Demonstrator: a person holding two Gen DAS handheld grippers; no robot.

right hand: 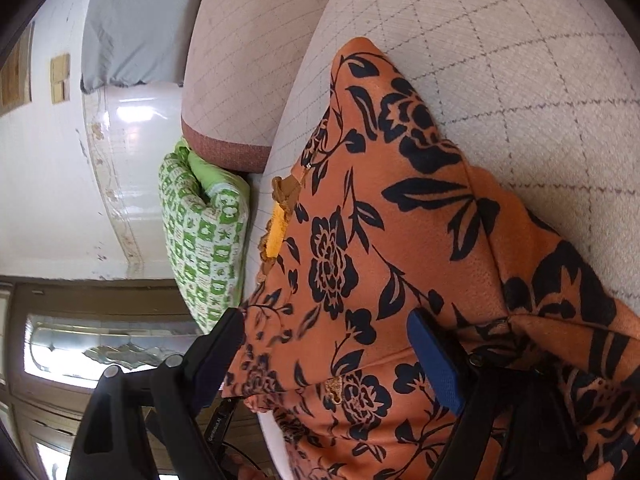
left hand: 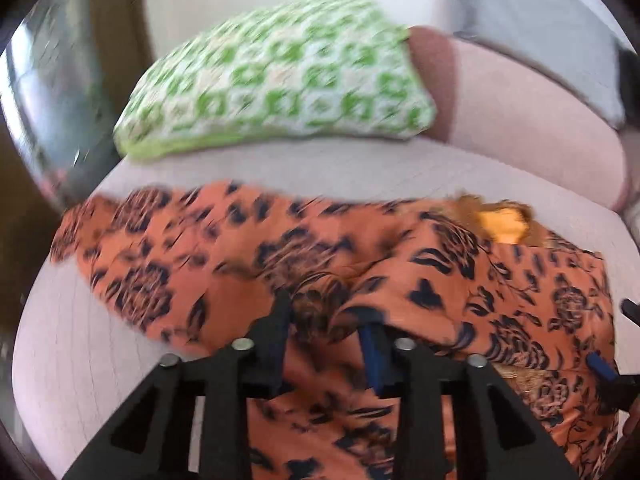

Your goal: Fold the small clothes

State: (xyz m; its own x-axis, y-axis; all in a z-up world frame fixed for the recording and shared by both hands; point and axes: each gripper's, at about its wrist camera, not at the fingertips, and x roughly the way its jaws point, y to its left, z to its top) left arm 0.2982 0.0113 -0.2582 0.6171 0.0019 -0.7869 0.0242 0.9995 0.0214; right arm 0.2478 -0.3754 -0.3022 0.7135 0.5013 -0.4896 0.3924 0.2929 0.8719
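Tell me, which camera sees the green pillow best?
The left wrist view: the green pillow lies whole across the top of the picture, though blurred by motion. The right wrist view catches the pillow only edge-on and small, at the far end of the sofa, behind the orange flowered cloth.

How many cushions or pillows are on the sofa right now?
2. A green-and-white patterned cushion lies at the far end of the seat beyond the orange floral garment; a grey pillow sits atop the sofa backrest. Others may be out of frame.
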